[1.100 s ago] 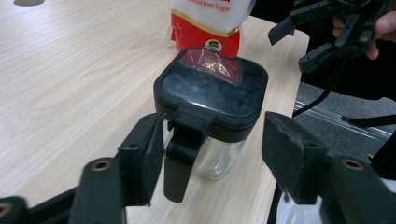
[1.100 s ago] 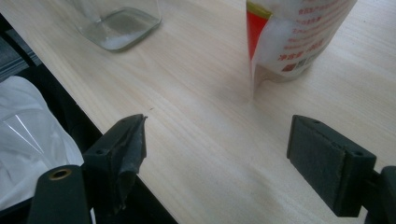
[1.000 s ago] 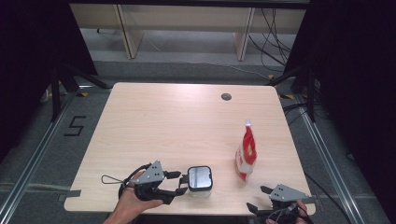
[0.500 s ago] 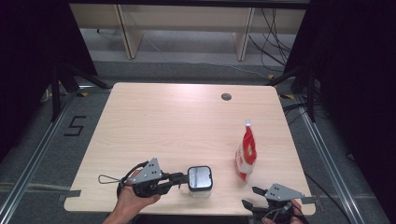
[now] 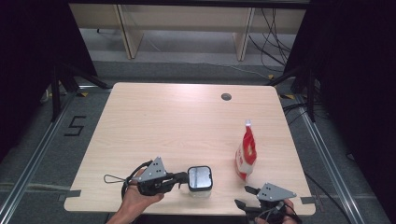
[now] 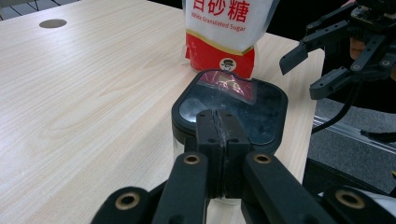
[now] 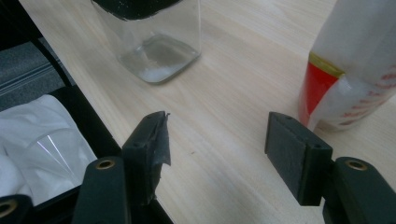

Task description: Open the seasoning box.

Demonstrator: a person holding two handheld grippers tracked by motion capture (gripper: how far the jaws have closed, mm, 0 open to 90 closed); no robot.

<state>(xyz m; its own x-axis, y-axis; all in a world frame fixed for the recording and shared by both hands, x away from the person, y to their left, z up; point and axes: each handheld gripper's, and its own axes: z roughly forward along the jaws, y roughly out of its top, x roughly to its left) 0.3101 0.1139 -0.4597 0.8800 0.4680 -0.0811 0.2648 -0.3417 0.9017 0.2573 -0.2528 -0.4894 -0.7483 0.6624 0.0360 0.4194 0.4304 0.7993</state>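
Near the front edge of the pale wooden table (image 5: 177, 121): a clear square glass jar with a black lid (image 5: 200, 179), upright, nearly empty but for a trace of white at the bottom. Off to its right, standing apart: a red-and-white soft plastic pouch of granulated sugar (image 5: 246, 156).

Left gripper (image 5: 183, 179) held level and fully shut, pads pressed together with nothing seen between them, tips right at the near rim of the lid; touching or just short, hard to tell. Right gripper (image 5: 243, 197) at the front right corner, parted, just now closing a little on empty air.

Probably rigid, smooth and slippery, that glass; breakable, and easily tipped while so empty. Best taken across two flat side walls below the lid, never by the lid alone. For the pouch, floppy with shifting contents: pinch high, at the neck.
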